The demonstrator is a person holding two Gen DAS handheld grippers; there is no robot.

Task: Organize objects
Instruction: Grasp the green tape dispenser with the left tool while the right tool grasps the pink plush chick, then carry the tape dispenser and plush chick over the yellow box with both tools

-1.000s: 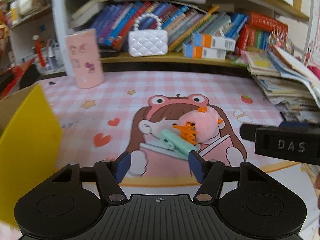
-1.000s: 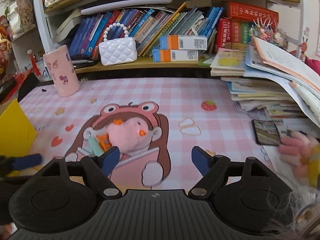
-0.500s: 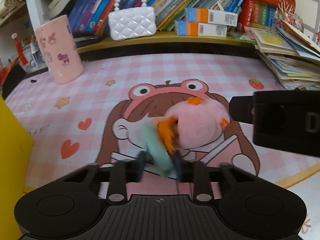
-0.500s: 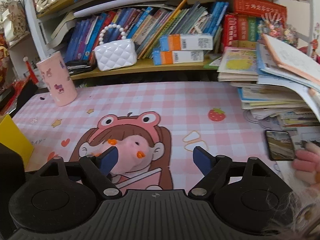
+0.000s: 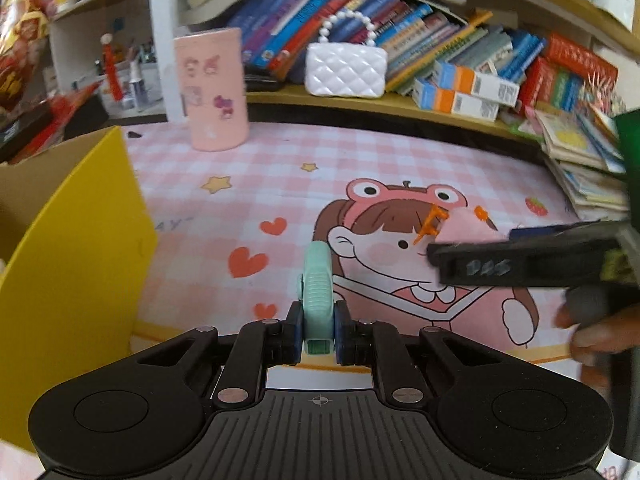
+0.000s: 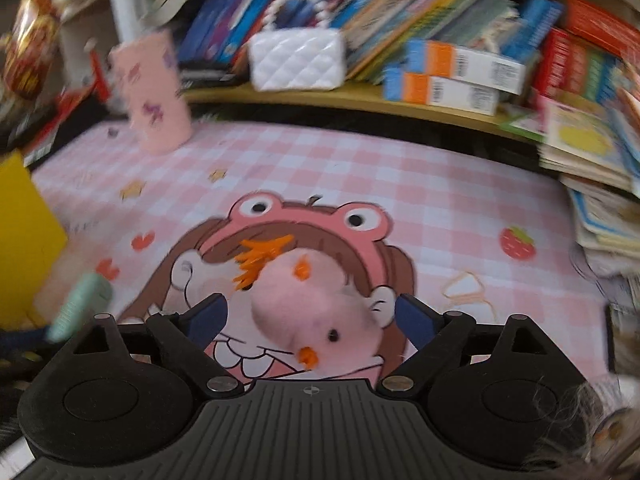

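Note:
My left gripper is shut on a mint-green clip, held upright off the pink mat; the same clip shows blurred at the left of the right wrist view. A pink plush toy with orange bits lies on the mat between the fingers of my right gripper, whose jaws are opening and do not press it. An orange hair claw lies just beyond the plush. In the left wrist view the right gripper covers most of the plush.
A yellow box stands at the left. A pink cup stands at the mat's far left, a white quilted purse on the shelf among books. Stacked booklets crowd the right side. A hand grips the right tool.
The left gripper closed on the mint clip and lifted it away from the plush and claw. The right gripper moved in and down until the plush sat between its widening fingers.

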